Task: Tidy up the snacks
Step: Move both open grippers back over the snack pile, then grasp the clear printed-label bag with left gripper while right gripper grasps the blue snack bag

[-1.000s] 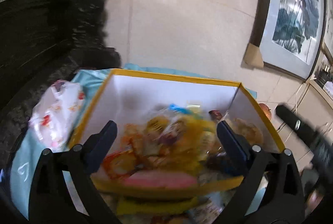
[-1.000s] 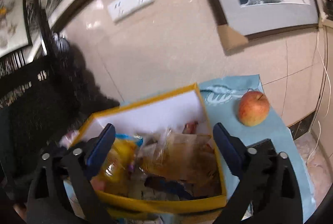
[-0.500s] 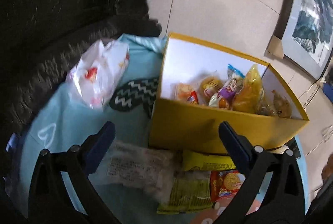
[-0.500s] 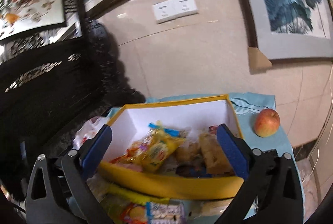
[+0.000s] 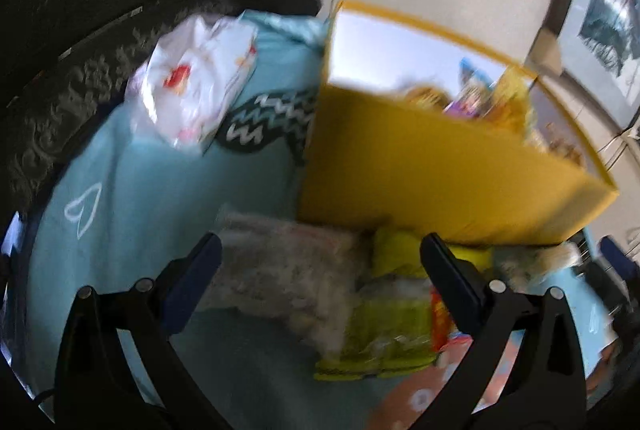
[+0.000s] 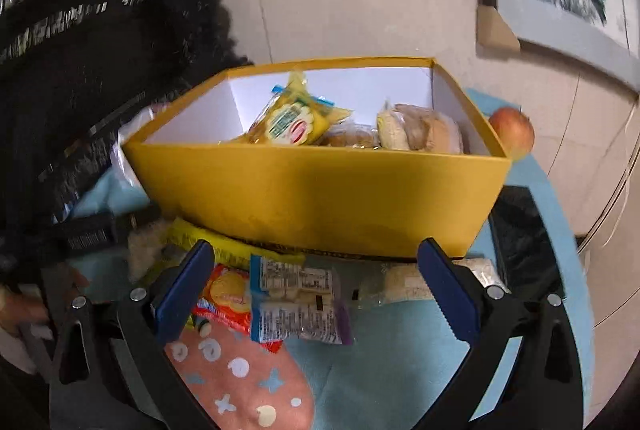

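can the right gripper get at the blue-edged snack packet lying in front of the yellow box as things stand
Probably yes. The right gripper is open and empty, pointing down with the blue-edged packet lying flat between its fingers. Nothing covers the packet; the yellow box stands behind it, and an orange packet lies partly under its left edge.

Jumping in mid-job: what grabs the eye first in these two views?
The yellow box fills the middle, with snack packs inside it. More packets lie loose on the blue cloth in front of it, just ahead of the open right tool. An apple sits behind the box's right corner.
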`<control>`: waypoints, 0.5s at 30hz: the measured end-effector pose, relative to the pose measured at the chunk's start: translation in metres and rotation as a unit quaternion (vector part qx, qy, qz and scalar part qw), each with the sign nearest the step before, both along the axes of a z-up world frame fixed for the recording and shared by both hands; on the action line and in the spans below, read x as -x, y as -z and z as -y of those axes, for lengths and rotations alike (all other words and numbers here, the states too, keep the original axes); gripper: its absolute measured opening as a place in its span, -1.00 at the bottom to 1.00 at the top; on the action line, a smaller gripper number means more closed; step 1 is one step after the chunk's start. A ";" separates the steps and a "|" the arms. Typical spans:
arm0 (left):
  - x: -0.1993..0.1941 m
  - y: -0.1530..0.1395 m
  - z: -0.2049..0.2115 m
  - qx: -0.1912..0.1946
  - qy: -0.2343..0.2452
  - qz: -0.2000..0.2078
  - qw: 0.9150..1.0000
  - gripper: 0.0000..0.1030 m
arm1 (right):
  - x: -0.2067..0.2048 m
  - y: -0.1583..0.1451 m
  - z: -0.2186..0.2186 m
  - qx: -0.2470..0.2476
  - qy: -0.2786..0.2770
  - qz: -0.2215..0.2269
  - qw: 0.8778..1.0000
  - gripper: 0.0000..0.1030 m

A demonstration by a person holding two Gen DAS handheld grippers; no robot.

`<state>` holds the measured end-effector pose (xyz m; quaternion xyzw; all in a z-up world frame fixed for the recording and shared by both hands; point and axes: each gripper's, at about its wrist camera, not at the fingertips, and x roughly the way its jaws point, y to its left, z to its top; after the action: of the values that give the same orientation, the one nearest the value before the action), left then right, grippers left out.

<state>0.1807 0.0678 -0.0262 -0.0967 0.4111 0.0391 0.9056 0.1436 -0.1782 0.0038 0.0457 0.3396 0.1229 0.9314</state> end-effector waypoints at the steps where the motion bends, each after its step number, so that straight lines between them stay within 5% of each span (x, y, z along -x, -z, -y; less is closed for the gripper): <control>1: 0.000 0.003 -0.002 0.000 -0.004 -0.007 1.000 0.96 | -0.001 0.000 0.005 -0.010 0.004 -0.001 1.000 0.97; 7: 0.010 0.006 -0.003 0.012 0.013 -0.007 1.000 0.96 | -0.007 0.005 0.021 -0.046 0.012 -0.018 0.999 0.97; 15: 0.008 0.022 0.001 -0.033 0.005 -0.024 0.999 0.96 | -0.006 0.008 0.013 -0.041 0.001 -0.031 0.999 0.97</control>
<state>0.1726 0.0665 -0.0485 -0.0636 0.4316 0.0505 0.8984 0.1495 -0.1916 -0.0046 0.0877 0.3632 0.1345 0.9178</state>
